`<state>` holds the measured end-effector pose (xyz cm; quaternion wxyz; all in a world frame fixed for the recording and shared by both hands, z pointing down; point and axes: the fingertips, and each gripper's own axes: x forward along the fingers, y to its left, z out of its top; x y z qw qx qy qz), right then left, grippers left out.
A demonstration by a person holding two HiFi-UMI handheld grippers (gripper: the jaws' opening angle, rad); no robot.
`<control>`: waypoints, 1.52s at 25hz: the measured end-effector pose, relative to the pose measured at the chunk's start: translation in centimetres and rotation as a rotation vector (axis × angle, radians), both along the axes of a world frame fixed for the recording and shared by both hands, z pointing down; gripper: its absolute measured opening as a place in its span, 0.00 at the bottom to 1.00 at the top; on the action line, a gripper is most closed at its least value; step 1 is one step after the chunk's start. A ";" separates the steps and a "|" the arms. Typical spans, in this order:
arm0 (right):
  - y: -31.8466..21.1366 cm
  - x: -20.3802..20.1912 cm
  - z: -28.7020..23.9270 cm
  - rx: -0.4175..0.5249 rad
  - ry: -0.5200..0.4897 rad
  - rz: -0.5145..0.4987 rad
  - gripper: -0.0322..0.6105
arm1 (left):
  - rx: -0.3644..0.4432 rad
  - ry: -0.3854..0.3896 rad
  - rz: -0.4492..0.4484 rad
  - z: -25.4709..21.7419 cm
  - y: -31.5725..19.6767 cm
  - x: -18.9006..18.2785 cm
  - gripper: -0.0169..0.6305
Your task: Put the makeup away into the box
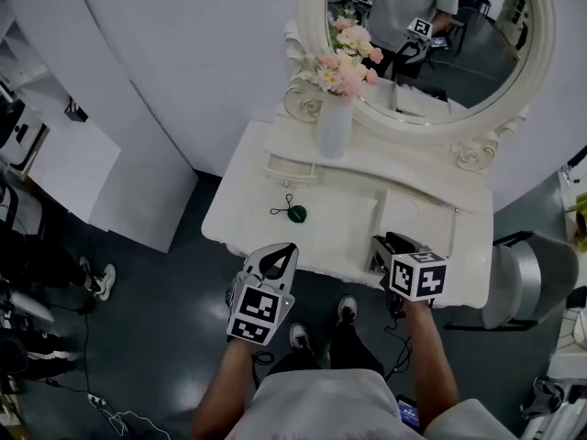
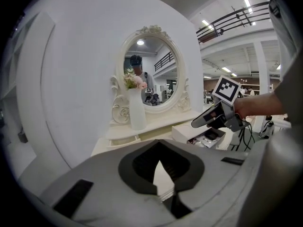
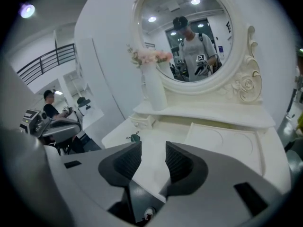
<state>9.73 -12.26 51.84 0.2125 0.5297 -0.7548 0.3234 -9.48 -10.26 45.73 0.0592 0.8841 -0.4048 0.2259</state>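
Note:
A white box [image 1: 418, 211] stands on the white vanity table [image 1: 240, 211] at the right. In the left gripper view its front compartment [image 2: 208, 135] stands open with small dark makeup items inside. My right gripper [image 1: 386, 246] hovers just above that open part, jaws open and empty [image 3: 154, 161]; it also shows as the right gripper [image 2: 199, 122] in the left gripper view. My left gripper [image 1: 279, 257] is shut with nothing in it [image 2: 159, 149], at the table's front edge. A small dark green round item [image 1: 296, 214] with a black cord lies on the table ahead of it, also seen as the green item [image 3: 135, 137].
An oval mirror [image 1: 431, 44] in an ornate frame rises behind the table. A white vase [image 1: 334, 126] of pink flowers stands at the back left, beside a small drawer unit [image 1: 292, 167]. A grey chair [image 1: 532, 278] is at the right. A seated person [image 3: 49, 108] is off to the left.

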 end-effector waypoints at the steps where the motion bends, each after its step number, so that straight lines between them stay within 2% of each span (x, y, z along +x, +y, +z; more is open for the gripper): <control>1: -0.2 -0.7 -0.4 0.011 0.005 -0.014 0.29 | 0.002 0.001 -0.010 -0.1 -0.1 -0.6 0.05; 10: -2.6 -6.5 -1.9 0.057 0.037 -0.173 0.29 | -0.033 -0.005 -0.125 0.8 -2.0 -4.7 0.05; 20: -5.3 -9.0 -1.7 0.051 0.035 -0.312 0.29 | -0.115 -0.026 -0.162 5.2 -6.3 -4.6 0.14; 26: -7.4 -9.7 -0.8 0.039 0.062 -0.383 0.29 | -0.188 -0.039 -0.123 9.2 -9.6 -3.8 0.19; 30: -8.5 -10.1 0.1 0.023 0.075 -0.421 0.29 | -0.247 -0.056 -0.092 12.0 -11.4 -3.4 0.20; 38: -9.7 -9.8 1.5 -0.014 0.087 -0.424 0.22 | -0.344 -0.093 -0.025 16.8 -13.5 -1.9 0.23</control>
